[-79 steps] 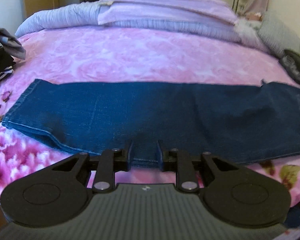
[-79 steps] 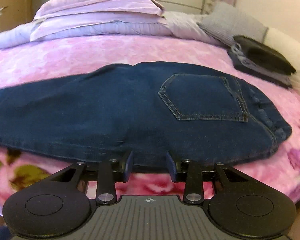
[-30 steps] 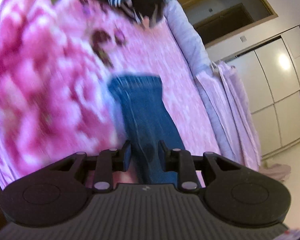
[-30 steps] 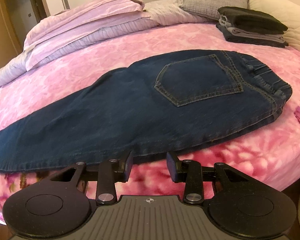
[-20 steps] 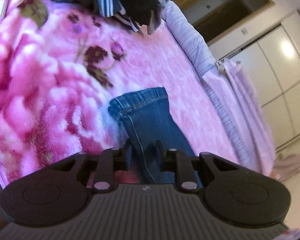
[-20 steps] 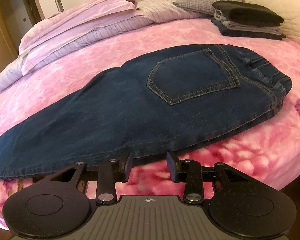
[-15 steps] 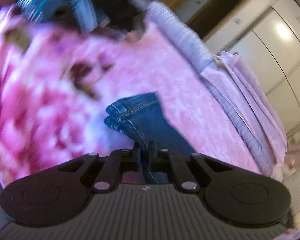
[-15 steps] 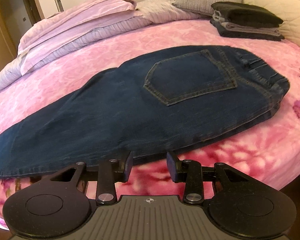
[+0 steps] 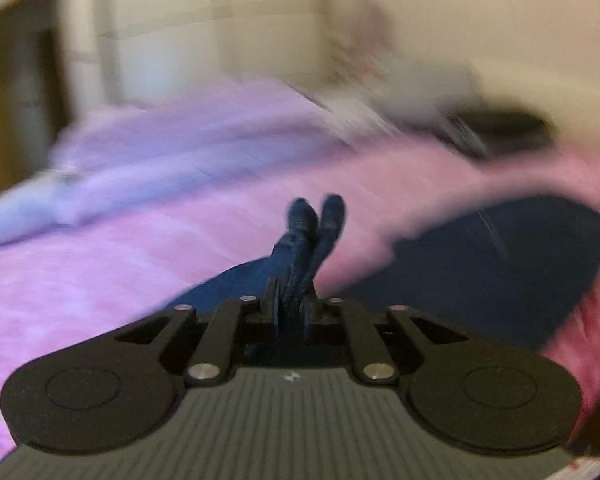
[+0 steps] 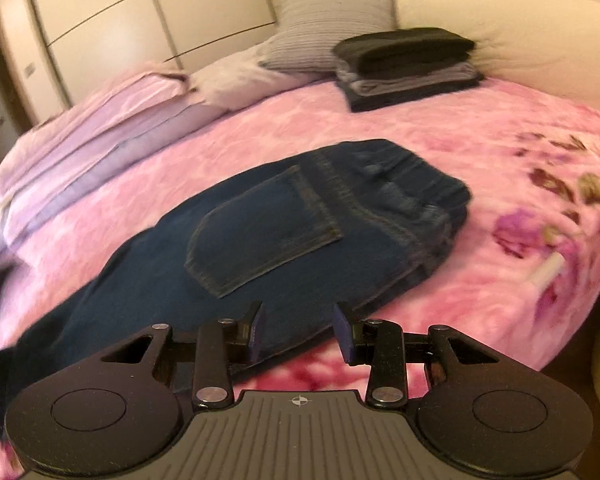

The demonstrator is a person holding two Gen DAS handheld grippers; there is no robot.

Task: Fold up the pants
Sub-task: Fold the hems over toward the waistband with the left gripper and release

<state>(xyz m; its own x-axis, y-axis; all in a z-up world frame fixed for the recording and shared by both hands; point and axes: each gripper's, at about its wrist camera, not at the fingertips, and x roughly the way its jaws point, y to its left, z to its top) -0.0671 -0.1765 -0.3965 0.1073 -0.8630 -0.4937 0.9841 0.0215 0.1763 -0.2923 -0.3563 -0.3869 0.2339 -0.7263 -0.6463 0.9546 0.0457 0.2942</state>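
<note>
On the pink blanket (image 10: 440, 128) the jeans (image 10: 284, 232) lay already halved lengthwise, back pocket up, waistband end toward the stack of folded clothes (image 10: 408, 68). Your left gripper (image 9: 294, 312) pinched the leg hems between nearly closed fingers, the jaws having just eased a little around the denim, and carried them raised above the bed. Your right gripper (image 10: 298, 336) hovered with spread fingers at the near edge, pinching nothing. Bringing the legs over and the final fold looked left to do.

bed (image 10: 440, 128) under a pink floral blanket, dark blue jeans (image 10: 300, 216) lying flat on it, folded dark clothes stack (image 10: 408, 68) near a grey pillow (image 10: 328, 28), lilac bedding (image 10: 100, 128) folded along the far side
</note>
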